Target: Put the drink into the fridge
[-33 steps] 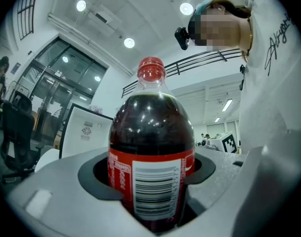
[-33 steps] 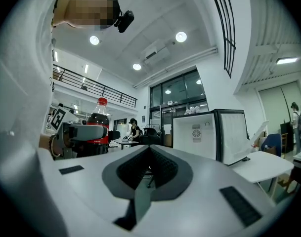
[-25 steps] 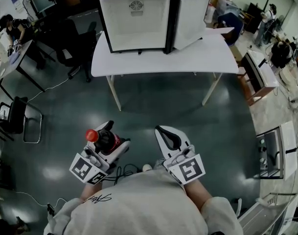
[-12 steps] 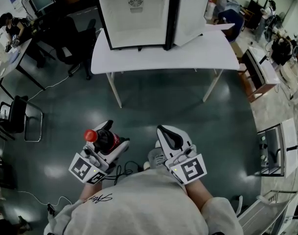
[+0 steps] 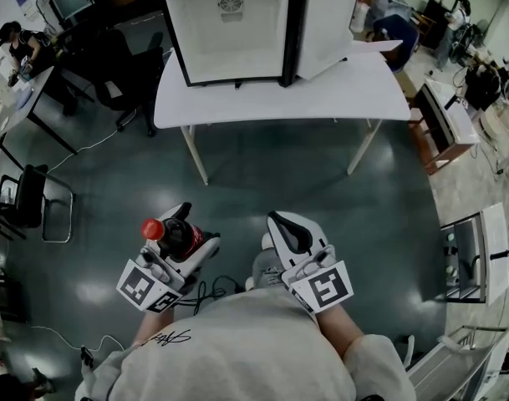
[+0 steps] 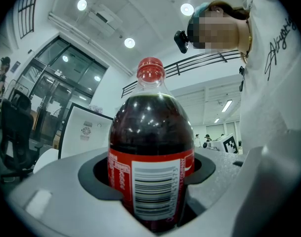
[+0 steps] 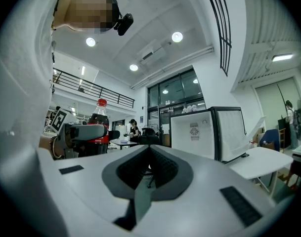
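Left gripper (image 5: 183, 224) is edging left, fingers (image 6: 46, 181) gripping the drink (image 6: 151, 152). Right gripper (image 5: 287, 232) fingers are sitting closed together; fridge (image 5: 229, 36) is standing open, empty.

Glossy bottle, matt claws
A clear, glossy plastic bottle (image 6: 152, 147) is held between the matt, finely grained grey shells of the left claw (image 6: 150, 191); textured black padding is seen inside the right claw (image 7: 149, 172); below both, a shiny dark floor (image 5: 271, 174).
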A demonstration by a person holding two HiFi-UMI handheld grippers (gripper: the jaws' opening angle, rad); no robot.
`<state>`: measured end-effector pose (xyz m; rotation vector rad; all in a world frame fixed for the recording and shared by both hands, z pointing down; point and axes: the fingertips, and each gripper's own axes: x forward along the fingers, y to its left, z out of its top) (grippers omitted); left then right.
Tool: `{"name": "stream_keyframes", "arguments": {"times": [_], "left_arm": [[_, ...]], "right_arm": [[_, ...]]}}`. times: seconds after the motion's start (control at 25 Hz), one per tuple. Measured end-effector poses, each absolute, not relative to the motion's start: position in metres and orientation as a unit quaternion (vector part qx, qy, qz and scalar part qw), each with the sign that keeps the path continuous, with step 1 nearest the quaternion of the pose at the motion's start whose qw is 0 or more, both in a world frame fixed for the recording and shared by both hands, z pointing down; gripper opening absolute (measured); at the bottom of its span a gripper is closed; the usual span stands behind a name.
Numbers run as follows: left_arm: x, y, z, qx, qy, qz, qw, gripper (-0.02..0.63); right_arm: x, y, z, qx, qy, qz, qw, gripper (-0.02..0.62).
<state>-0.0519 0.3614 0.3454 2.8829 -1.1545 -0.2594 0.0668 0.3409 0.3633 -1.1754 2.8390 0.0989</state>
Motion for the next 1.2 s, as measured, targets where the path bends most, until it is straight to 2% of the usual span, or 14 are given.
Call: {"name": "stream_keyframes", "arguments": {"times": [1.2], "left_arm": [[-0.040, 0.230, 0.339, 0.919, -0.387, -0.070, 0.002, 0.324]], "right_arm": [[0.075, 0.198, 0.358, -0.361, 0.931, 0.025, 0.039, 0.012]]}}
